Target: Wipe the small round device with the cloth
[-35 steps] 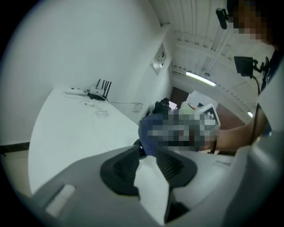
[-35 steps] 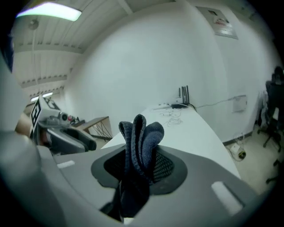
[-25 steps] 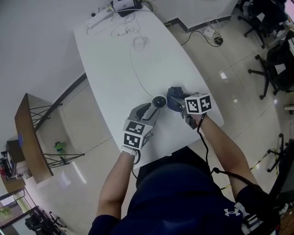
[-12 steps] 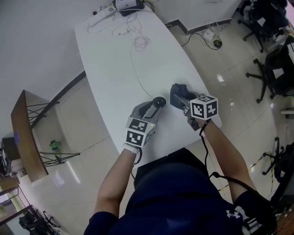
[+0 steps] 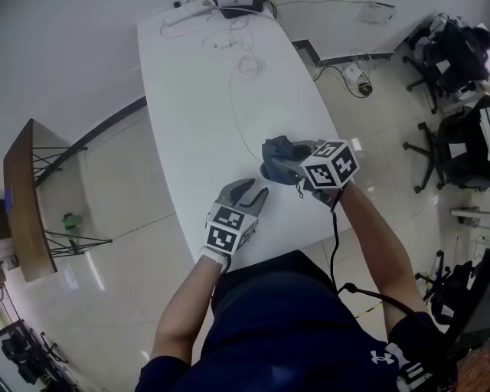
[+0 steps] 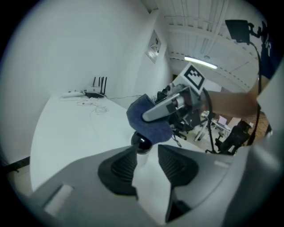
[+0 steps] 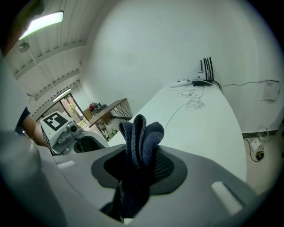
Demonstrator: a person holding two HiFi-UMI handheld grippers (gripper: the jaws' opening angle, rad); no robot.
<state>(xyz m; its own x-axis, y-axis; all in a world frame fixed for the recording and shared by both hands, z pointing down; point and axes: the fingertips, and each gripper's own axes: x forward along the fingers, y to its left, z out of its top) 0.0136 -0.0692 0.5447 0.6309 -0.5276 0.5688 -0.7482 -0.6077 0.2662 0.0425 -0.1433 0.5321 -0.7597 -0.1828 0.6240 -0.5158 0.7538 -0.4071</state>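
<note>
The small round device (image 6: 140,142), dark and glossy, stands on the white table (image 5: 199,99) at the tips of my left gripper (image 6: 147,148), whose jaws are closing on its base. In the head view the left gripper (image 5: 260,194) points up and right, and the device is hidden under the cloth. My right gripper (image 5: 295,170) is shut on a bunched dark blue cloth (image 5: 277,157). The cloth (image 6: 148,119) lies over the top of the device. In the right gripper view the cloth (image 7: 141,133) stands up between the jaws of the right gripper (image 7: 140,153).
A thin white cable (image 5: 236,115) runs from the device up the table to a router and power strip (image 5: 237,6) at the far end. A wooden side table (image 5: 23,199) stands on the floor at left. Office chairs (image 5: 459,46) stand at right.
My right gripper has carried the cloth left from beside the device onto its top, covering it in the head view. The left gripper has stayed at the device.
</note>
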